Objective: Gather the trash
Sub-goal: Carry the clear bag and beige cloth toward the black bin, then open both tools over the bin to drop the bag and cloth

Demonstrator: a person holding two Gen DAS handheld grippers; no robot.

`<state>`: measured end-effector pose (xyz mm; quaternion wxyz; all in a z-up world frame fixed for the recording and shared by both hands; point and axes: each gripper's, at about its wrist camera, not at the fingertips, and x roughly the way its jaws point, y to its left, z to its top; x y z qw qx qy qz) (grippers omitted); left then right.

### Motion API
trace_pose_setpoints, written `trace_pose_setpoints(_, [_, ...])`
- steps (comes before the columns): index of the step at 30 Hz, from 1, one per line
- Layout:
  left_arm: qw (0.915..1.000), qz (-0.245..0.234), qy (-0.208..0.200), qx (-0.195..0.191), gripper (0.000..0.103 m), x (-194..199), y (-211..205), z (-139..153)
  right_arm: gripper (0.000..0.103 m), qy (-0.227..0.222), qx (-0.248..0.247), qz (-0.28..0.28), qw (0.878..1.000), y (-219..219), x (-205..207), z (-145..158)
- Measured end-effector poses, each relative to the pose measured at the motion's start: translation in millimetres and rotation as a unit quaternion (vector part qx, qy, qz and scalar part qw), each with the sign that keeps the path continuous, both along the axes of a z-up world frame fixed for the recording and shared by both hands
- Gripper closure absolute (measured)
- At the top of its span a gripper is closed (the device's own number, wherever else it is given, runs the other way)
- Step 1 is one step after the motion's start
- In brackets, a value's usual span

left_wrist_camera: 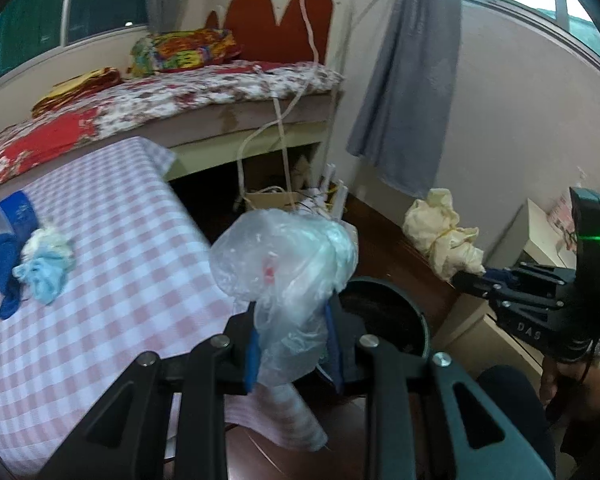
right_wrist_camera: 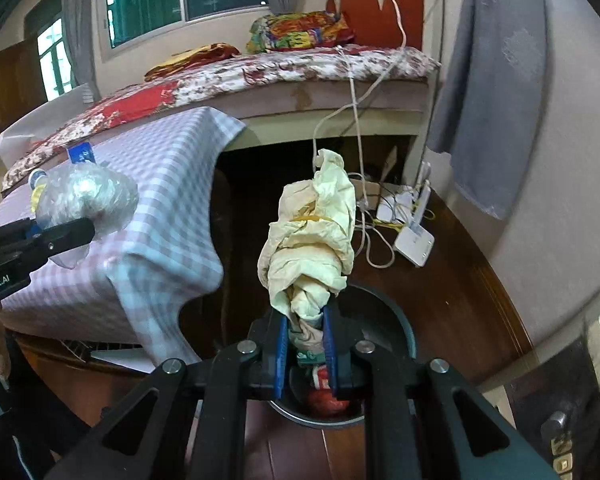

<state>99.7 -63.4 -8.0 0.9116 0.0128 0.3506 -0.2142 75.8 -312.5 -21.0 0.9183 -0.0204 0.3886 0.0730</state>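
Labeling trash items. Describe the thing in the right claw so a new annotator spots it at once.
Find the checkered table in front of the bed; to its right, a dark round bin stands on the wooden floor. Above the bin the right claw is shut on a crumpled cream wrapper. Unlike the clear plastic bag in the left claw, it is opaque and banded in yellow.

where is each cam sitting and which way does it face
Left wrist: rides on the left gripper, looking along its fingers at the clear plastic bag it holds, over the bin; the right gripper shows at right.
Right wrist: rides on the right gripper, looking at its cream wrapper above the bin; the left gripper shows at left.
Shared: bin, checked tablecloth, bed.
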Motion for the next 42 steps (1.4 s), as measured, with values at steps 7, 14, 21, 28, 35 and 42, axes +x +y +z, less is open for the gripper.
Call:
trace_pose_setpoints(7, [0.9992,-0.036,0.016,0.007,0.074,0.3,-31.7,-12.2,0.086,0.012,0.001,-0.015,1.0,-16.4,-7.5,-9.3])
trace_pose_setpoints(14, [0.9975,-0.058,0.036,0.017,0.074,5.3,-51.1,-28.0,0.086,0.027,0.001,-0.025,0.999,-26.8,-10.7,-20.3])
trace_pose_setpoints(21, [0.9944,-0.079,0.065,0.027,0.074,9.3,-71.0,-50.9,0.086,0.056,0.001,-0.027,0.998,-36.5,-11.6,-46.1])
trace_pose_setpoints(28, [0.9895,-0.08,0.117,0.028,0.074,22.2,-84.9,-89.4,0.086,0.102,-0.002,-0.015,0.995,-44.1,-6.1,-86.0])
trace_pose_setpoints(35, [0.9824,-0.08,0.162,0.048,0.074,37.5,-97.7,-129.8,0.086,0.141,-0.004,0.003,0.99,-45.3,11.3,-122.0])
trace_pose_setpoints(42, [0.9772,-0.063,0.185,0.083,0.026,48.7,-105.4,-150.3,0.027,0.187,-0.047,0.028,0.981,-38.9,40.4,-159.1])
